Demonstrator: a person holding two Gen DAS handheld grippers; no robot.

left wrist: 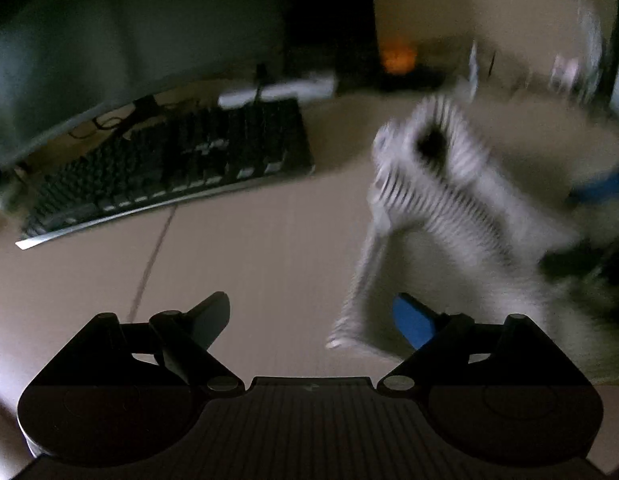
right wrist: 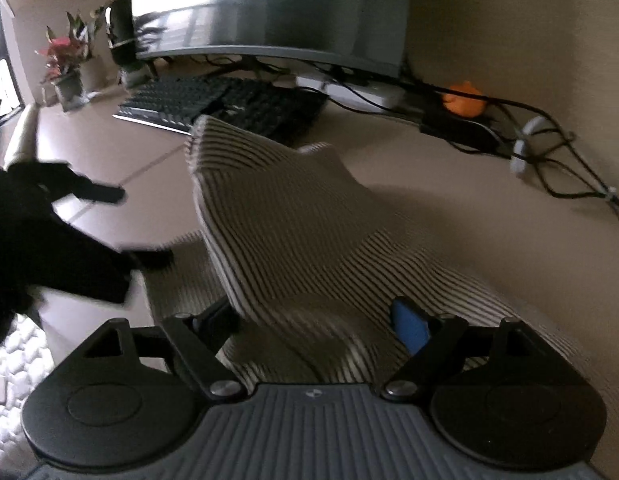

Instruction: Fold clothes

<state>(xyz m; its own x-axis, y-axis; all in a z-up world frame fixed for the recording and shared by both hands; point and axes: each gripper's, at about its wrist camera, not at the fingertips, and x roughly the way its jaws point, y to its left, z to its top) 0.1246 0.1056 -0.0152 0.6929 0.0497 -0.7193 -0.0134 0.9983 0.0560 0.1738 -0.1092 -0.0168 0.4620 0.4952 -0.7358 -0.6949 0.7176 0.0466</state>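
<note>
Keyboard (right wrist: 229, 104) and cables (right wrist: 549, 152) crowd far desk (left wrist: 249, 264) edge; near-left desk bare. Striped shirt (right wrist: 293, 232) bunched between spread right tool (right wrist: 321, 324) fingers, not pinched. Left tool (left wrist: 313, 320) spread, empty.

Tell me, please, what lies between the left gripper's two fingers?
Only bare table shows between the fingers of the left gripper, in the left wrist view. The striped garment hangs to the right, beside the blue pad; the blur hides any touch.

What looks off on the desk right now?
The striped garment is bunched and humped up instead of lying flat, one corner reaching the keyboard. Loose cables sprawl across the desk's back edge. Nothing looks spilled or damaged, though blur limits detail.
</note>
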